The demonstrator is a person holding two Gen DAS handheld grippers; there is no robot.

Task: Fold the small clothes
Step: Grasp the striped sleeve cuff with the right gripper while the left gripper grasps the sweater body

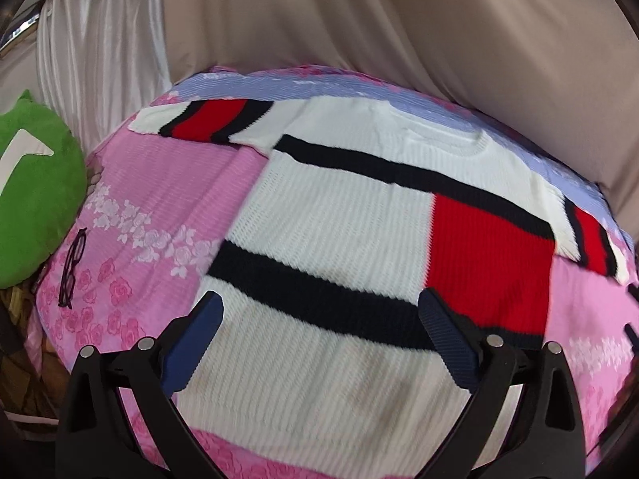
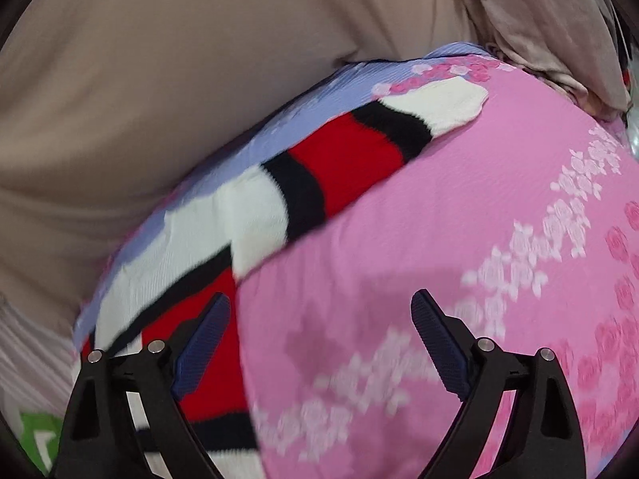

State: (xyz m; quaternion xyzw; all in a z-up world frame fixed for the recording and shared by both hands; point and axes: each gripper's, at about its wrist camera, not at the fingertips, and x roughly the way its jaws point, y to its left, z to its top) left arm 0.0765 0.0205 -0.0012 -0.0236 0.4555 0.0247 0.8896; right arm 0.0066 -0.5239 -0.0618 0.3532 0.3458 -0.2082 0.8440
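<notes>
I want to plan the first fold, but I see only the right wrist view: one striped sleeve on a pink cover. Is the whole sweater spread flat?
Observer: Yes. In the left wrist view the sweater lies flat on the pink bed cover, body and both sleeves spread out.
Operator: Is the left gripper holding it?
Observer: No. The left gripper is open above the hem, nothing between its fingers.
Operator: Is anything else on the bed?
Observer: A pair of glasses lies on the cover left of the sweater, apart from it, beside a green cushion.
</notes>
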